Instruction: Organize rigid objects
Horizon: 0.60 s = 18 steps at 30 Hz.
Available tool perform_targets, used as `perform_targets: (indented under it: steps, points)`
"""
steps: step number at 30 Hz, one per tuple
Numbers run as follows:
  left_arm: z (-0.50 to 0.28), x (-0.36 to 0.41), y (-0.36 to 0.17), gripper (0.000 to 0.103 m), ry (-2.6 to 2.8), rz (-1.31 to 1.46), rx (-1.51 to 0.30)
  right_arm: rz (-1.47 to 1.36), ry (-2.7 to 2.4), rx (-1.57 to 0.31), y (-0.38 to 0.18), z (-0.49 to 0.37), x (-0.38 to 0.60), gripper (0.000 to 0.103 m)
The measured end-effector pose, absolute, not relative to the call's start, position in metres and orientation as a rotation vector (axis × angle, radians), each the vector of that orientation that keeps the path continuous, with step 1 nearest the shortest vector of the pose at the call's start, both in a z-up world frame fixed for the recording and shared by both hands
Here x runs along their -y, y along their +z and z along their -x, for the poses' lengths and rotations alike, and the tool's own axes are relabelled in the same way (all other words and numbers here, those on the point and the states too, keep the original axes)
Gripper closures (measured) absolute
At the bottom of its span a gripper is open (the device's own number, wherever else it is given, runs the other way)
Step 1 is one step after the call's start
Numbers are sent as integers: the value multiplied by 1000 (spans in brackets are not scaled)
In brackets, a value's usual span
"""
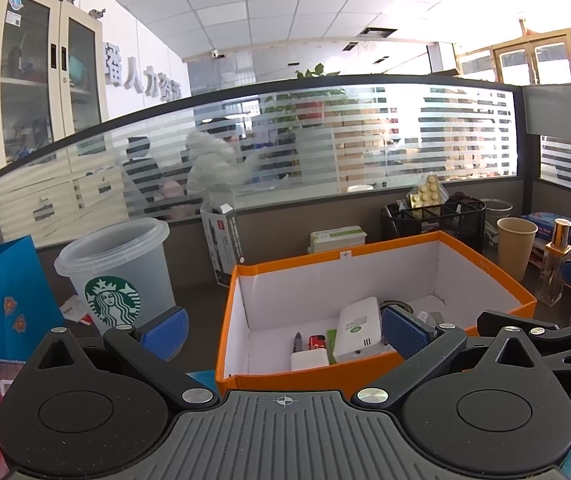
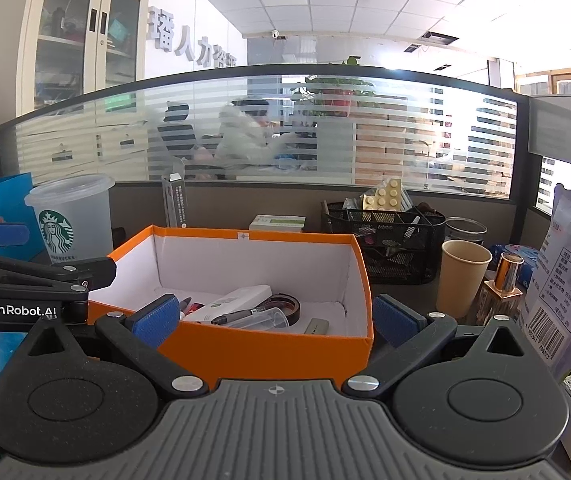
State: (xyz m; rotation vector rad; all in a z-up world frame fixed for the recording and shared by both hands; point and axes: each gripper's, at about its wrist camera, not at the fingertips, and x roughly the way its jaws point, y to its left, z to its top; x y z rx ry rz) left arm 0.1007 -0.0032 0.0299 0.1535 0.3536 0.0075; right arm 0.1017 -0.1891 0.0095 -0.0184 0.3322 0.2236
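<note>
Two hand-held grippers are hovering at the orange box's near edge, both spread wide and gripping nothing: the left hand-held gripper [image 1: 283, 330] and the right hand-held gripper [image 2: 275, 318]. Sitting on the worktop [image 2: 405, 292], the orange box [image 2: 261, 346] is holding a white remote [image 2: 235, 300], a marker [image 2: 239, 315], a tape roll [image 2: 285, 304] and a clear cup [image 2: 263, 318]. At two o'clock of the box, a paper cup [image 2: 463, 278] is standing upright.

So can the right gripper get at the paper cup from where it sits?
Probably yes. The right gripper is open and holds nothing, and the paper cup stands upright just right of the orange box, its near side unblocked. The gold-capped bottle beside it leaves little room.
</note>
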Motion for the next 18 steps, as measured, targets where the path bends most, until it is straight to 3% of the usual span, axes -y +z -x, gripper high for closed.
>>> perform_targets:
  steps: [18]
  points:
    - [-94, -2, 26, 0, -1, -141, -324, 15, 233, -343, 5, -100, 189, 0]
